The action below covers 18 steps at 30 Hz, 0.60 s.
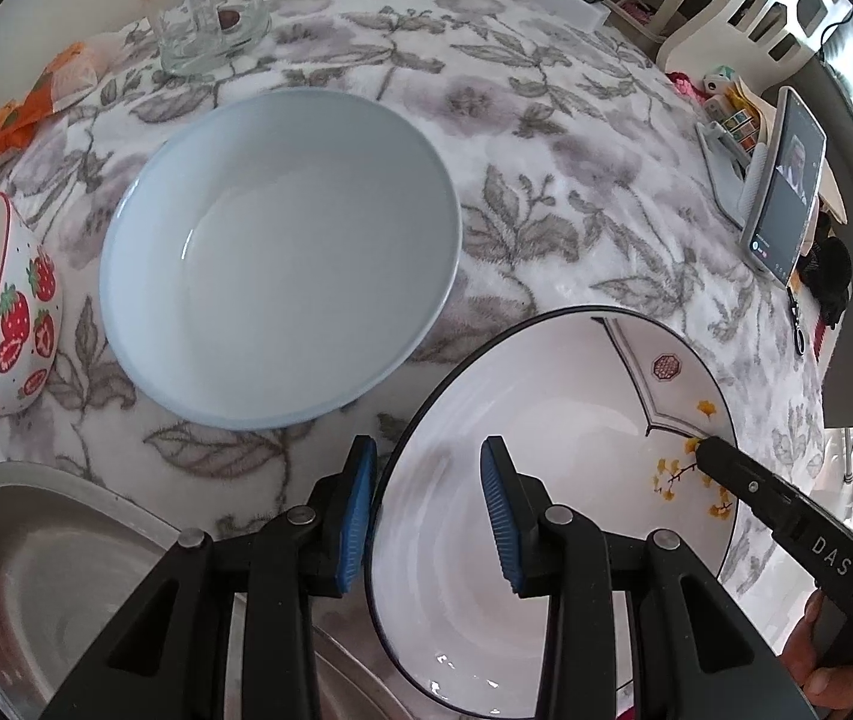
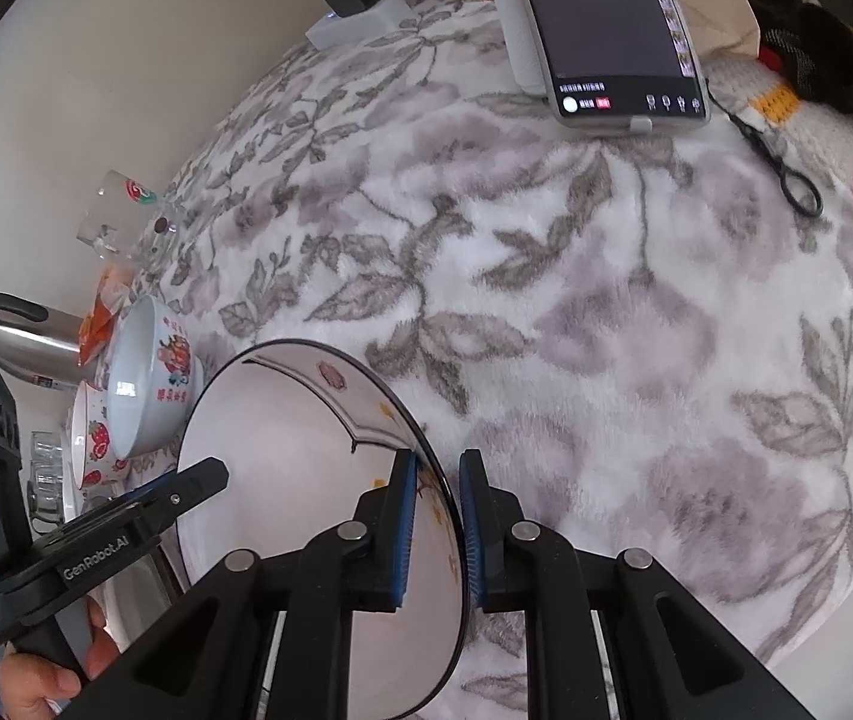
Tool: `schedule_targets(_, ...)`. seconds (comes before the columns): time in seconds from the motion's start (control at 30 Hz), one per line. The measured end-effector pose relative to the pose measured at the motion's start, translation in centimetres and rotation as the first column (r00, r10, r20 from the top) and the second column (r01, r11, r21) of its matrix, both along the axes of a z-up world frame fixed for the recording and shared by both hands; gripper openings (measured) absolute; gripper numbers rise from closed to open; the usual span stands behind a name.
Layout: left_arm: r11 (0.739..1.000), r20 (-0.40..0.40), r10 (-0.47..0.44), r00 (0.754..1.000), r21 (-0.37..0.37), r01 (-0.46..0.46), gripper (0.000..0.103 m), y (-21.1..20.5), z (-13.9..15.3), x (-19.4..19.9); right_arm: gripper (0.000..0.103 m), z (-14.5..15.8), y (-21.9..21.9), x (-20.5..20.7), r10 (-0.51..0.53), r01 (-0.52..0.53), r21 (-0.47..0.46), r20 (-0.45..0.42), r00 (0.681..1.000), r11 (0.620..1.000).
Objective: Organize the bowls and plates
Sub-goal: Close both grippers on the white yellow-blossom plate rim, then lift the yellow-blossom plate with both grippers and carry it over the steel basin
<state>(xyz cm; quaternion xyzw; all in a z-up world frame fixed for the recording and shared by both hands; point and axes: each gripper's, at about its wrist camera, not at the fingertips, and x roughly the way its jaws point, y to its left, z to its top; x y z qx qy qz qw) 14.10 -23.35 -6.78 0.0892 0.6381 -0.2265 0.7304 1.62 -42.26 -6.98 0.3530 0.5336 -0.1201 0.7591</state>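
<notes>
Right tongs (image 2: 435, 531) clamped on flowered bowl (image 1: 546, 510) rim, held tilted above tabletop (image 1: 546, 120); left tongs (image 1: 429, 516) apart, straddling opposite rim. Step: relocating bowl. Next, probably: nest into blue bowl (image 1: 282, 258).

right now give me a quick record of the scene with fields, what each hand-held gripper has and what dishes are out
surface: floral cloth
left hand-held gripper: jaws straddle the near rim of the flower bowl, pads not pressing it
right hand-held gripper: shut on the flower bowl's rim, bowl tilted
blue bowl: empty, upright, beside the flower bowl
strawberry bowl: left of the blue bowl, apart from it
metal basin: near left corner
glass mug: far side
phone: propped, screen on
</notes>
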Motion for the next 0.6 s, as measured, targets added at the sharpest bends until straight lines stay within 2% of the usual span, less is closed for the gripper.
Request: schedule_targets(0.6, 1.0, -0.004, 0.012, 1.0, -0.015, -0.012, 0.037, 0.3, 0.2, -0.1, 0.017, -0.7, 0.6, -1.3, -0.024, 0.024, 0.075, -0.01, 1.0, 0.997)
